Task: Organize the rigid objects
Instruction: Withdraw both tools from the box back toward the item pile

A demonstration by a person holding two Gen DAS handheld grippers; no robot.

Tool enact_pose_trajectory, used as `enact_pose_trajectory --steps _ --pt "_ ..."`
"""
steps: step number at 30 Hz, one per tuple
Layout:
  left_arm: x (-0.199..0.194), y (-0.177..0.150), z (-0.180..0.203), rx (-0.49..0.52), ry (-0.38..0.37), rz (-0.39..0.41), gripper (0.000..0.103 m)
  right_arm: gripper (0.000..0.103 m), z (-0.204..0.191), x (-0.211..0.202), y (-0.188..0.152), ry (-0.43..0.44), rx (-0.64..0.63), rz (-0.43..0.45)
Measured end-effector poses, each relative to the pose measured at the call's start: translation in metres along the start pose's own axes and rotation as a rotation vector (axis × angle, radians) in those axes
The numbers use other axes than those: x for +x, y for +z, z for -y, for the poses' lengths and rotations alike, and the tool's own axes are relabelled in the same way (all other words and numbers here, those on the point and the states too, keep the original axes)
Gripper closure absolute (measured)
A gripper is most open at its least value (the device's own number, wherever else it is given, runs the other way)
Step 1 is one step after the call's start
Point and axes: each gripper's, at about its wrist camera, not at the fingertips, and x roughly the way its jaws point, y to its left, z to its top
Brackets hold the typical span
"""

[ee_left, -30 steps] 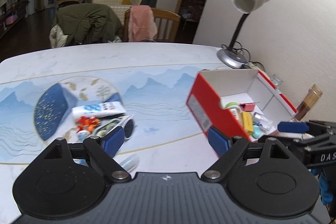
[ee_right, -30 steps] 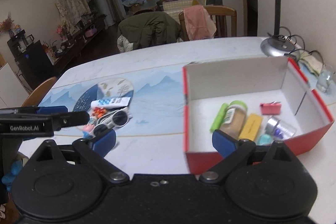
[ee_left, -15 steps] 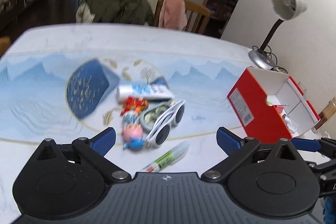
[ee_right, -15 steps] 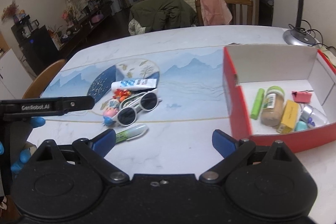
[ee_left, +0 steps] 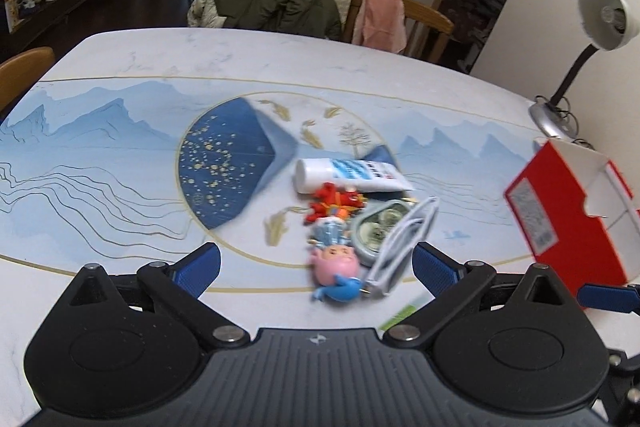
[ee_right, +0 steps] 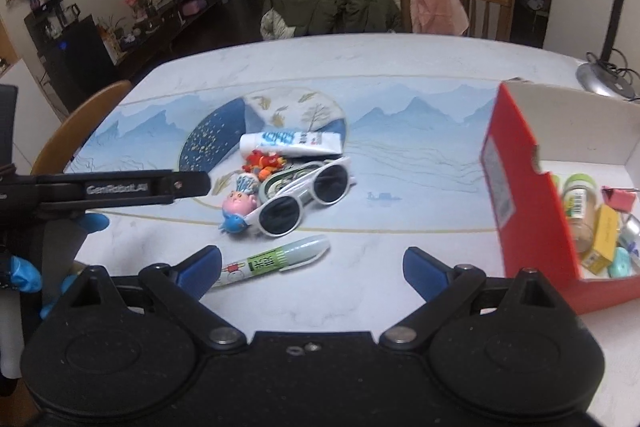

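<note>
A cluster lies mid-table: a white tube point(ee_right: 291, 142), a red toy point(ee_right: 264, 163), a pink pig figure point(ee_right: 238, 207), a round green tin point(ee_right: 280, 183), white sunglasses point(ee_right: 304, 197) and a green-labelled marker point(ee_right: 276, 261). The same cluster shows in the left wrist view, with the pig figure point(ee_left: 336, 263) and sunglasses point(ee_left: 404, 247) closest. A red box point(ee_right: 524, 195) at the right holds several small items. My left gripper point(ee_left: 316, 267) is open and empty just before the pig. My right gripper point(ee_right: 312, 269) is open and empty above the marker.
A grey desk lamp point(ee_left: 600, 27) stands at the table's far right corner. Chairs draped with a green jacket point(ee_right: 332, 3) and a pink cloth point(ee_right: 438, 3) stand behind the table. A wooden chair point(ee_right: 76, 131) is at the left edge.
Both grippers have swung left, away from the red box and toward the cluster of loose objects. Both stay open and empty.
</note>
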Motion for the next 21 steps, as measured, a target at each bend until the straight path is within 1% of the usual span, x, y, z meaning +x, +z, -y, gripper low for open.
enact_pose_trajectory --steps 3,7,13,15,17,21 --pt "0.012 0.001 -0.004 0.0 0.013 -0.012 0.0 0.007 -0.006 0.012 0.002 -0.002 -0.004 -0.018" --pt "0.026 0.004 -0.009 -0.019 -0.005 -0.039 0.0 0.011 -0.014 0.03 0.004 -0.021 -0.011 -0.052" --pt "0.044 0.005 -0.007 0.01 0.03 -0.046 0.0 0.014 -0.023 0.057 0.007 -0.024 -0.011 -0.105" --pt "0.05 0.004 -0.008 0.011 0.026 -0.059 0.0 0.016 -0.026 0.065 0.007 -0.028 -0.01 -0.119" --pt "0.055 0.003 -0.008 0.017 0.041 -0.059 0.0 0.018 -0.027 0.073 0.007 -0.03 0.005 -0.139" --pt "0.064 0.003 -0.008 0.028 0.048 -0.068 0.0 0.021 -0.028 0.088 0.005 -0.029 0.019 -0.176"
